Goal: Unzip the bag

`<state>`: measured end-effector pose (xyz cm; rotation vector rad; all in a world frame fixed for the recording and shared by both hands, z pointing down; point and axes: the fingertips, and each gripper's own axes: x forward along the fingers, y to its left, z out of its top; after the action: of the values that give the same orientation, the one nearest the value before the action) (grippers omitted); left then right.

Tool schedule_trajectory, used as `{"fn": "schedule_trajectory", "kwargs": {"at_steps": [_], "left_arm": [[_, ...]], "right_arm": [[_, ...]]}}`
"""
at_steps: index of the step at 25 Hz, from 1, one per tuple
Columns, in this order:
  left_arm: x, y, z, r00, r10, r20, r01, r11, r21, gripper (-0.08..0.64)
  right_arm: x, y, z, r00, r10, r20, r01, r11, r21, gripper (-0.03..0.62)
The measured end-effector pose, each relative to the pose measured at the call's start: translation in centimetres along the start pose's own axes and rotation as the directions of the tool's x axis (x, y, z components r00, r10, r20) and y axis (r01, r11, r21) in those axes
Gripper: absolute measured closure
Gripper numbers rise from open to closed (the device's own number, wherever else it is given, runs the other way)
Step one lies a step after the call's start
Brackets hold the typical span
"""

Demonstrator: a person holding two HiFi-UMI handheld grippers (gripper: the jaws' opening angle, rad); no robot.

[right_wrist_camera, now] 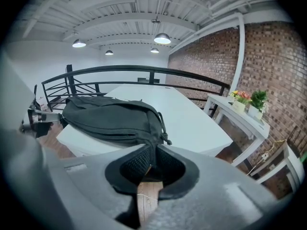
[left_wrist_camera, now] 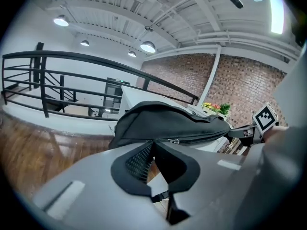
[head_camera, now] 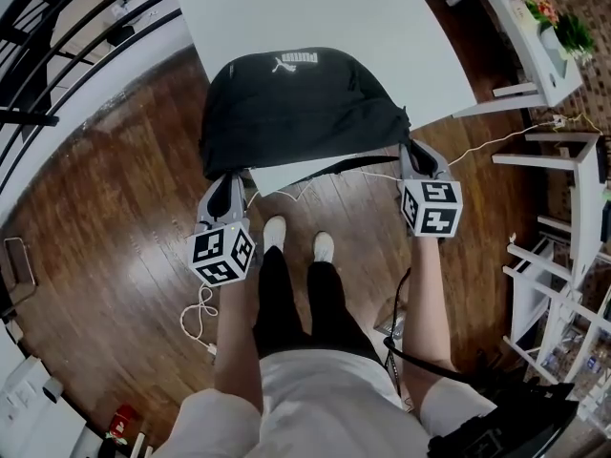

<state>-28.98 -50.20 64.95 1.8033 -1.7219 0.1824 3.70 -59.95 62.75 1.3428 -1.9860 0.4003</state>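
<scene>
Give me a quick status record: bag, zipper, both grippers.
bag: black, lying at the near edge of the white table
zipper: looks closed along the side facing the person
left gripper: jaws together at the bag's left end; whether they pinch fabric is unclear
right gripper: shut on the bag's right end
task state: bag not yet unzipped

This looks like a loft-style office or studio on an upper level. A black metal railing edges the wood-plank floor at 10 o'clock. A large white table stands at 12 o'clock and a white side table with potted flowers at 2 o'clock. A brick wall rises under white beams and pendant lamps.
</scene>
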Motion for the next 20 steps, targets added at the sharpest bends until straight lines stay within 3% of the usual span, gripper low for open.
{"fn": "schedule_trajectory", "kwargs": {"at_steps": [10,14,20], "left_arm": [[-1.7,7.0,0.7,0.995,0.094,0.015,-0.094,0.995,-0.021,0.532],[-1.7,7.3,0.9,0.998,0.057,0.001,-0.057,0.998,0.022,0.528],[-3.6,8.1,0.6,0.998,0.009,-0.066,-0.007,1.000,0.027,0.480]], "right_arm": [[0.9,0.0,-1.1,0.998,-0.052,-0.033,0.052,0.999,0.012,0.560],[1.2,-0.1,-1.5,0.995,-0.092,-0.037,0.092,0.996,0.000,0.560],[0.9,0.0,-3.2,0.985,-0.144,-0.095,0.144,0.990,0.002,0.528]]}}
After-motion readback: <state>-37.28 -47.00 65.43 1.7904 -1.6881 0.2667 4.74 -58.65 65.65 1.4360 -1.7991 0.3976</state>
